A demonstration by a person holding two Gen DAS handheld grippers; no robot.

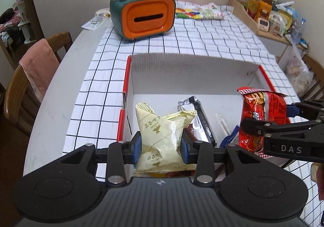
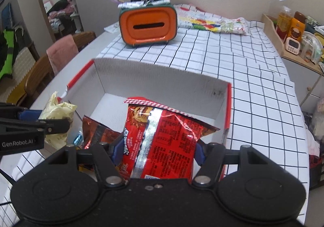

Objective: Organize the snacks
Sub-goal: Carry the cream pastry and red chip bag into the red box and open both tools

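A white cardboard box (image 1: 182,64) with red edges lies open on the checked tablecloth. My left gripper (image 1: 161,147) is shut on a pale yellow snack packet (image 1: 162,129), held over the box's near left part. My right gripper (image 2: 158,150) is shut on a red noodle packet (image 2: 166,135) above the box (image 2: 162,79); that packet (image 1: 261,117) and the right gripper (image 1: 273,123) also show at the right of the left wrist view. Inside the box lie a silver and black wrapper (image 1: 199,119) and a dark red bag (image 2: 99,133). The left gripper (image 2: 42,119) with the yellow packet (image 2: 58,111) sits at the left.
An orange and green tissue box (image 1: 145,18) with pens on top stands behind the box. A colourful packet (image 1: 200,11) lies at the back. A wooden tray (image 1: 269,14) of bottles sits at the right. A chair with a pink cloth (image 1: 38,64) stands at the left table edge.
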